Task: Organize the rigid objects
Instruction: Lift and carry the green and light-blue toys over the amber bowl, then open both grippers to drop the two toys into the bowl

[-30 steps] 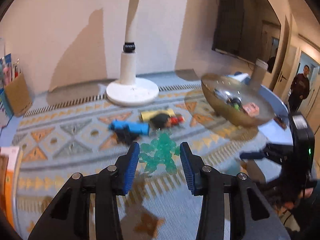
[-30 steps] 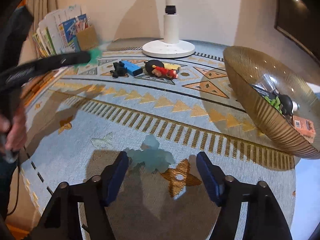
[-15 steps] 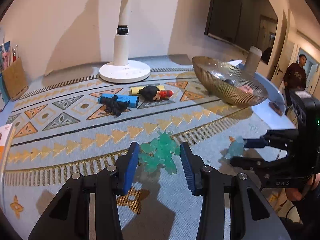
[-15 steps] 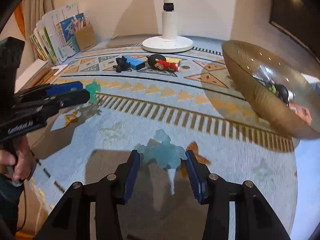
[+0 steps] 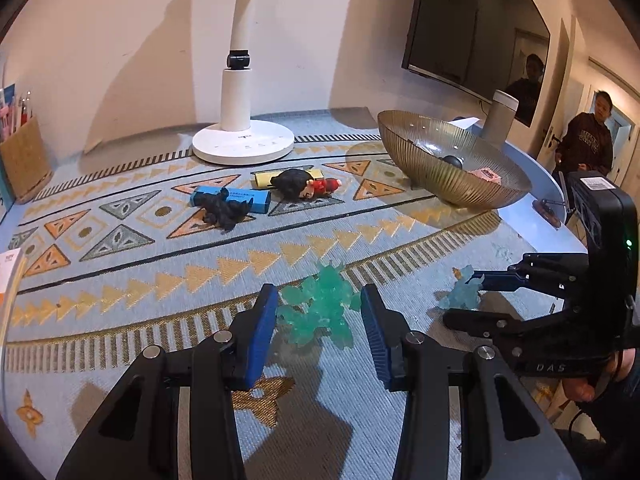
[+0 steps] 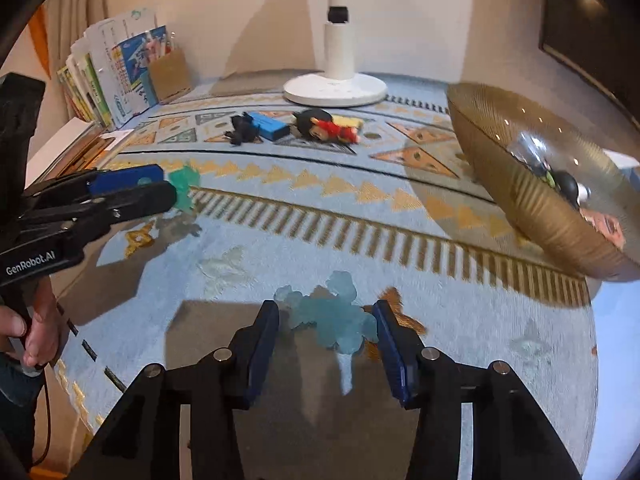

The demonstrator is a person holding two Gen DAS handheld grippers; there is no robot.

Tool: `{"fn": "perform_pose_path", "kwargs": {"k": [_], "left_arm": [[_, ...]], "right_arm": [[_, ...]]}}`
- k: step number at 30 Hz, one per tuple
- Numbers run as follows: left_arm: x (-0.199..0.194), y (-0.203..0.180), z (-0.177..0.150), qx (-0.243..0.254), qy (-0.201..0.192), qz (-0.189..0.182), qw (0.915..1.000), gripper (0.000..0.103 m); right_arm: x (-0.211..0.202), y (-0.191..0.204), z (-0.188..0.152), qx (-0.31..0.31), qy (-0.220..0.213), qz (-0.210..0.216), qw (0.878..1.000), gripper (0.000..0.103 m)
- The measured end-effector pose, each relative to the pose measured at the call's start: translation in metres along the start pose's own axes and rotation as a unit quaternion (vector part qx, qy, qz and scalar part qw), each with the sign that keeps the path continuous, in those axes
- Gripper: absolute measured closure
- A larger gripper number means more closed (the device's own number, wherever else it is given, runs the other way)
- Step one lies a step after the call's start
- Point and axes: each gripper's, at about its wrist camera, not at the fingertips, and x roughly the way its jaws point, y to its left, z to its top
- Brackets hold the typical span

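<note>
My left gripper (image 5: 318, 316) is shut on a translucent green figure (image 5: 320, 308) and holds it above the patterned mat. It shows from the side in the right wrist view (image 6: 168, 190), the green figure (image 6: 185, 186) at its tips. My right gripper (image 6: 326, 326) is shut on a pale blue translucent figure (image 6: 332, 320), also seen in the left wrist view (image 5: 460, 292). A ribbed amber glass bowl (image 5: 436, 160) holding several small items stands at the right, a little tilted in the right wrist view (image 6: 532, 196).
On the mat's far side lie a blue box (image 5: 240, 198), a black figure (image 5: 224, 210), a yellow bar (image 5: 266, 178) and a red-clad doll (image 5: 308, 184). A white lamp base (image 5: 242, 144) stands behind them. Books (image 6: 116, 76) stand far left. A person (image 5: 586, 140) stands in the doorway.
Both grippers pulled back toward the near edge of the mat, each carrying its figure. The right gripper's jaws narrowed onto the blue figure and lifted it.
</note>
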Motion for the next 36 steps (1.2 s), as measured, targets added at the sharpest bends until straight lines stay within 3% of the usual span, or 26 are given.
{"fn": "perform_pose_path", "kwargs": {"k": [5,8,14,16,19,22,26,31,32,33,34,35,36], "left_arm": [[-0.004,-0.002,0.005,-0.005,-0.004,-0.003,1.0,0.063],[-0.016,-0.012,0.023,0.001,-0.024,-0.011,0.9997,0.063],[-0.045,-0.067,0.1,0.056,-0.101,-0.041,0.9925,0.063],[-0.041,-0.084,0.125,0.059,-0.113,-0.062,0.9898,0.063],[-0.016,-0.108,0.151,0.058,-0.11,-0.088,0.9884,0.063],[0.028,-0.131,0.159,0.058,-0.075,-0.102,0.9903,0.063],[0.082,-0.151,0.15,0.042,-0.022,-0.126,0.9908,0.063],[0.112,-0.166,0.14,0.04,0.011,-0.133,0.9903,0.062],[0.115,-0.166,0.141,0.041,0.014,-0.134,0.99,0.059],[0.119,-0.168,0.142,0.039,0.014,-0.131,0.9905,0.04],[0.119,-0.166,0.144,0.032,0.012,-0.12,0.9921,0.025],[0.118,-0.164,0.146,0.027,0.006,-0.111,0.9934,0.014],[0.113,-0.161,0.146,0.021,-0.009,-0.103,0.9944,0.014]], "right_arm": [[-0.035,-0.01,0.004,0.016,-0.051,-0.002,0.999,0.056],[-0.081,-0.039,0.019,0.029,-0.103,-0.049,0.993,0.056],[-0.158,-0.133,0.047,0.109,-0.179,-0.134,0.969,0.056],[-0.169,-0.158,0.052,0.138,-0.185,-0.129,0.964,0.056],[-0.165,-0.193,0.056,0.18,-0.164,-0.13,0.961,0.056],[-0.141,-0.208,0.055,0.191,-0.12,-0.128,0.966,0.056],[-0.111,-0.212,0.045,0.189,-0.08,-0.117,0.972,0.056],[-0.092,-0.222,0.039,0.196,-0.059,-0.102,0.974,0.055],[-0.088,-0.223,0.04,0.196,-0.051,-0.097,0.975,0.055],[-0.084,-0.224,0.041,0.196,-0.043,-0.096,0.975,0.05],[-0.081,-0.227,0.042,0.197,-0.042,-0.098,0.975,0.039],[-0.084,-0.228,0.041,0.199,-0.051,-0.104,0.973,0.036],[-0.087,-0.228,0.04,0.2,-0.058,-0.105,0.972,0.035]]}}
